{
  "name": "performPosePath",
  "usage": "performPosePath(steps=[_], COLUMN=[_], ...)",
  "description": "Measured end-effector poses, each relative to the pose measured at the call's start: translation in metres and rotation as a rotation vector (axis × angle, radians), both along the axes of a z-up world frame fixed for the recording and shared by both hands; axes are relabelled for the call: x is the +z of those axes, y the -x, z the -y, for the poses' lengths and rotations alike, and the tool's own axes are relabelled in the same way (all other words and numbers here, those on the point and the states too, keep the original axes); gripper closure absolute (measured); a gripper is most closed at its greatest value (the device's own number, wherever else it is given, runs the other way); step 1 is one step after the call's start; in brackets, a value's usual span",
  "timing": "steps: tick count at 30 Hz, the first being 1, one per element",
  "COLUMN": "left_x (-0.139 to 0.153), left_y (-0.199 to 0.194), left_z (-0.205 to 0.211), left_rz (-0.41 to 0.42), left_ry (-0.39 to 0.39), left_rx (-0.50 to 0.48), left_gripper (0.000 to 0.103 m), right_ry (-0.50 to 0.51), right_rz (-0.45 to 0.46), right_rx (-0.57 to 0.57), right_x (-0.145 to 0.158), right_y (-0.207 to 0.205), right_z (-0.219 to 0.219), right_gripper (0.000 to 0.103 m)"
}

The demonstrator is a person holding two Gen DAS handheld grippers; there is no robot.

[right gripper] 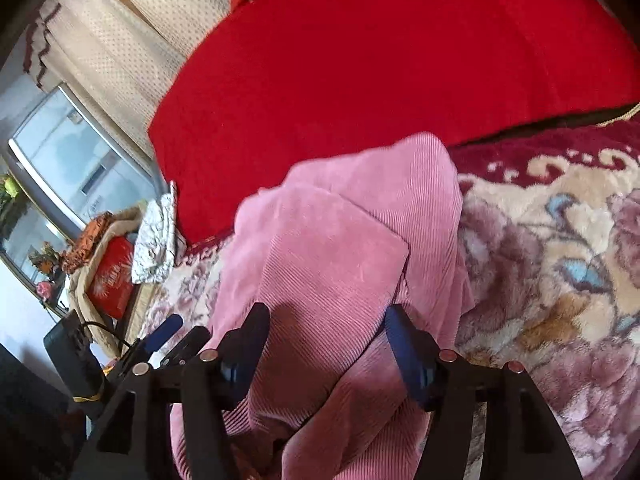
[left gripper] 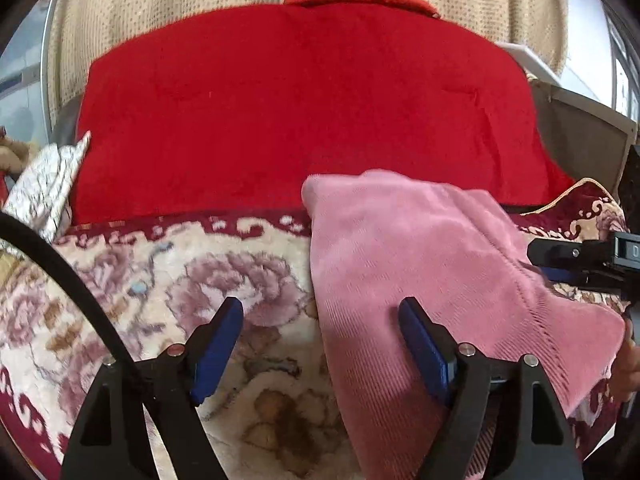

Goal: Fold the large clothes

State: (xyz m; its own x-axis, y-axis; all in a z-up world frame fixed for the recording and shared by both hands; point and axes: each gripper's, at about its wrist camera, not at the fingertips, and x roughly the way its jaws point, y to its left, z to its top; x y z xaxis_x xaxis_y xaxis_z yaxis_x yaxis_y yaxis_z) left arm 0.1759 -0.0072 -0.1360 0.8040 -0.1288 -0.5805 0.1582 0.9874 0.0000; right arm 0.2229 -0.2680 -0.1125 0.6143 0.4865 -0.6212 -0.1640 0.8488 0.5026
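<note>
A pink ribbed garment (left gripper: 420, 248) lies folded in layers on a floral blanket (left gripper: 180, 280). My left gripper (left gripper: 320, 314) is open over the garment's left edge. Its right finger (left gripper: 420, 340) is above the pink cloth and its left finger (left gripper: 224, 332) is above the blanket. In the right wrist view the same garment (right gripper: 320, 248) runs under my right gripper (right gripper: 326, 318), which is open, with the cloth lying loose below the gap. The right gripper's black body (left gripper: 580, 256) shows at the right edge, and the left gripper (right gripper: 168, 332) shows at the lower left.
A big red quilt (left gripper: 300, 112) lies behind the garment, with a beige curtain (left gripper: 160, 8) beyond it. A silver patterned cloth (left gripper: 48, 184) sits at the left. A window (right gripper: 60, 160) and a red box (right gripper: 112, 276) stand off the bed's side.
</note>
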Motion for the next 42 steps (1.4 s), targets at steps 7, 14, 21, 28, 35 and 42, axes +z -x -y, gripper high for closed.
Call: performPosePath(steps=[7, 14, 21, 28, 35, 42], left_x=[0.0, 0.002, 0.003, 0.002, 0.002, 0.0], left_y=[0.003, 0.007, 0.008, 0.007, 0.005, 0.002], left_z=[0.007, 0.008, 0.009, 0.009, 0.009, 0.011], left_rz=[0.012, 0.028, 0.026, 0.024, 0.025, 0.011], left_ry=[-0.054, -0.072, -0.076, -0.077, -0.076, -0.062], left_rx=[-0.01, -0.008, -0.003, -0.003, 0.001, -0.006], left_gripper=[0.023, 0.023, 0.023, 0.023, 0.022, 0.022], right_ry=[0.08, 0.037, 0.02, 0.017, -0.028, 0.072], right_rz=[-0.064, -0.03, 0.038, -0.065, 0.017, -0.083], right_rx=[0.031, 0.021, 0.041, 0.039, 0.019, 0.037], right_x=[-0.013, -0.002, 0.012, -0.008, 0.007, -0.016], right_y=[-0.001, 0.005, 0.014, 0.0, 0.009, -0.005], right_z=[-0.009, 0.0, -0.01, -0.006, 0.009, -0.003], right_gripper=[0.04, 0.04, 0.04, 0.04, 0.04, 0.04])
